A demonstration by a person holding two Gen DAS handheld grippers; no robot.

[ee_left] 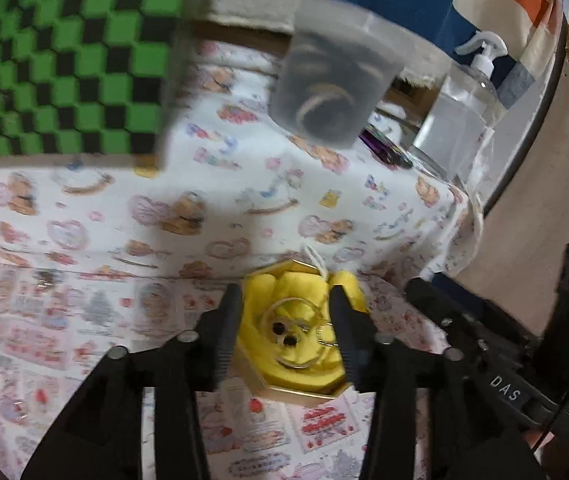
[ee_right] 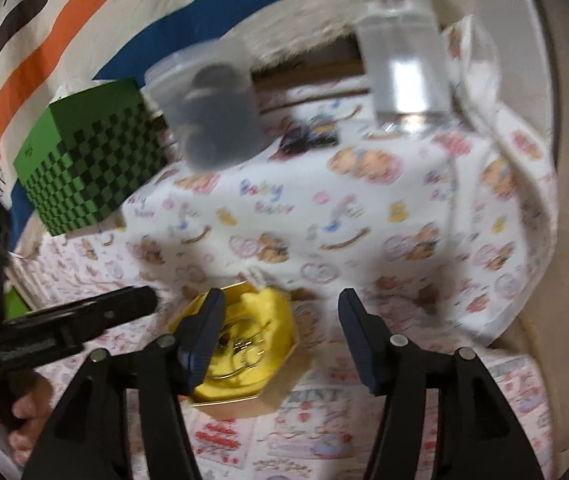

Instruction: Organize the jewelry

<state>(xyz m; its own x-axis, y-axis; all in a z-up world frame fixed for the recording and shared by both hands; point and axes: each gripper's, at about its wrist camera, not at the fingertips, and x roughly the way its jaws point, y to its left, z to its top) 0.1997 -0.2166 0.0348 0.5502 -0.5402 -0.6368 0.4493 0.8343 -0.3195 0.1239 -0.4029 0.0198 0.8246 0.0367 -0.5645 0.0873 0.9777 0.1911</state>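
my left gripper (ee_left: 289,330) hangs over the small gold hexagonal jewelry box (ee_left: 298,390), its two black fingers (ee_left: 226,332) spread to either side of the yellow lining and, as far as i can see, pinching nothing. inside the box, on the crumpled yellow cloth (ee_left: 284,284), lie thin hoop rings (ee_left: 296,332) and a few dark beads (ee_left: 284,334); a white string (ee_left: 316,258) trails off the far edge. from my right wrist the same jewelry box (ee_right: 240,398) sits low and to the left, partly behind my right gripper's left finger, with the hoops (ee_right: 244,346) tangled on the yellow lining. my right gripper (ee_right: 280,338) is wide apart and holds nothing; it hovers over the patterned cloth (ee_right: 324,216) just beside the box. the other gripper reaches in from the left of that view, with my hand (ee_right: 24,412) low in the corner. farther back on the cloth stand a green and black checkered box (ee_right: 92,160), a clear plastic tub (ee_right: 212,108) with dark, blurred contents i cannot make out, and a clear spray bottle (ee_left: 464,92) at the far right corner. something dark and purple (ee_left: 380,146) lies between tub and bottle, too blurred to name.
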